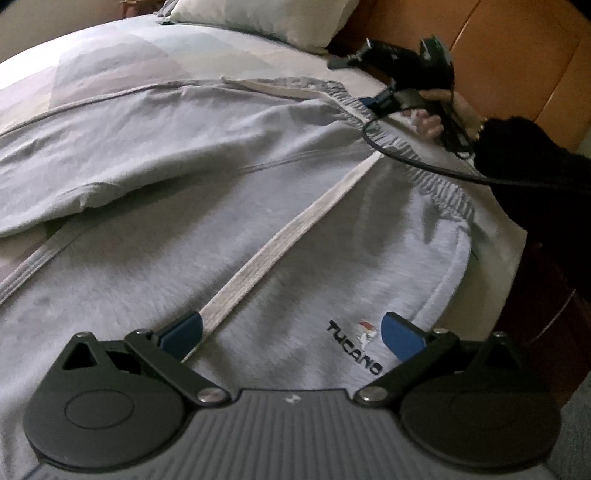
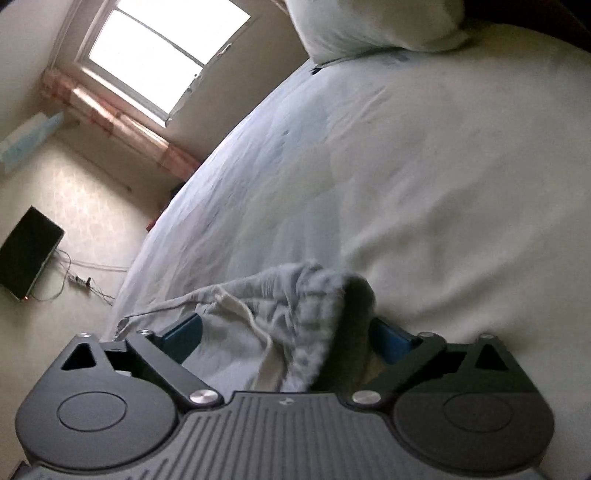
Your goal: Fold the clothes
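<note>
Grey sweatpants (image 1: 258,206) with a white side stripe (image 1: 295,229) and a TUCANO logo (image 1: 354,347) lie spread on the bed, one leg folded across at the upper left. My left gripper (image 1: 291,332) hovers open just above the hip area, and its blue pads hold nothing. At the far end a hand holds my right gripper (image 1: 352,83) by the gathered waistband (image 1: 417,147). In the right wrist view the right gripper (image 2: 288,338) stands wide open, with a bunched piece of waistband (image 2: 306,306) lying loose between its fingers.
A pale sheet (image 2: 424,166) covers the bed, with a pillow (image 1: 266,18) at its head. Orange wooden panels (image 1: 517,55) stand behind it and the dark bed edge (image 1: 546,295) runs along the right. A window (image 2: 159,55) and a dark screen (image 2: 29,251) are across the room.
</note>
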The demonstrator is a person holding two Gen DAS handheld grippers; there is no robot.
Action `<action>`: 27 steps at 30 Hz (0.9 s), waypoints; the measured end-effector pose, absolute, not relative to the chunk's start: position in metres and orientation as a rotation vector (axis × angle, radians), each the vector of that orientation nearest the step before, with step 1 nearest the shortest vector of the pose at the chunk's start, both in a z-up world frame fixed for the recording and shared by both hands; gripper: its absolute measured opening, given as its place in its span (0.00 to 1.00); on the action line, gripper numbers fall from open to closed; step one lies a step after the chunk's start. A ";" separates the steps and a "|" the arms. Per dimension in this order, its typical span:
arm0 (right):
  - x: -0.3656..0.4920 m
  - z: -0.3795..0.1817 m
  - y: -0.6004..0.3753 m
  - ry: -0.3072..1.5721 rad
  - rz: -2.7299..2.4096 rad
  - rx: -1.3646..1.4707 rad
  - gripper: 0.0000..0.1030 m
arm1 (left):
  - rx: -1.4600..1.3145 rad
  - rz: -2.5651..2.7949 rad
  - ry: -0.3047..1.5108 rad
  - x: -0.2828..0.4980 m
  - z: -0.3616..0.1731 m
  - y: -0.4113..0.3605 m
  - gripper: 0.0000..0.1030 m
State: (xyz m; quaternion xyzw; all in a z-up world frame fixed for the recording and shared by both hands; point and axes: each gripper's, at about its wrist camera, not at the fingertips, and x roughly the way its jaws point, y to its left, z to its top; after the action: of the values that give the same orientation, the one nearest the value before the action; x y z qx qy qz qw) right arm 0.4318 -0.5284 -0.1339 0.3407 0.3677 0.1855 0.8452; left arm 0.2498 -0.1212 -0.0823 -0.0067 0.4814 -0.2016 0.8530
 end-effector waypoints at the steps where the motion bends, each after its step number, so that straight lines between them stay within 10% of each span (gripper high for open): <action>1: 0.436 -0.134 -0.525 0.773 0.392 0.709 1.00 | -0.014 -0.425 1.015 0.251 -0.083 -0.122 0.99; 27: 0.418 -0.120 -0.526 0.820 0.541 0.608 1.00 | -0.039 -0.410 1.013 0.247 -0.087 -0.117 0.99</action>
State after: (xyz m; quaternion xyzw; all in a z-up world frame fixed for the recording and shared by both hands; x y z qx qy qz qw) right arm 0.4180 -0.5264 -0.1198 0.2874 0.3875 0.2555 0.8378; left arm 0.2468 -0.1165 -0.0865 -0.0183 0.4815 -0.1951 0.8542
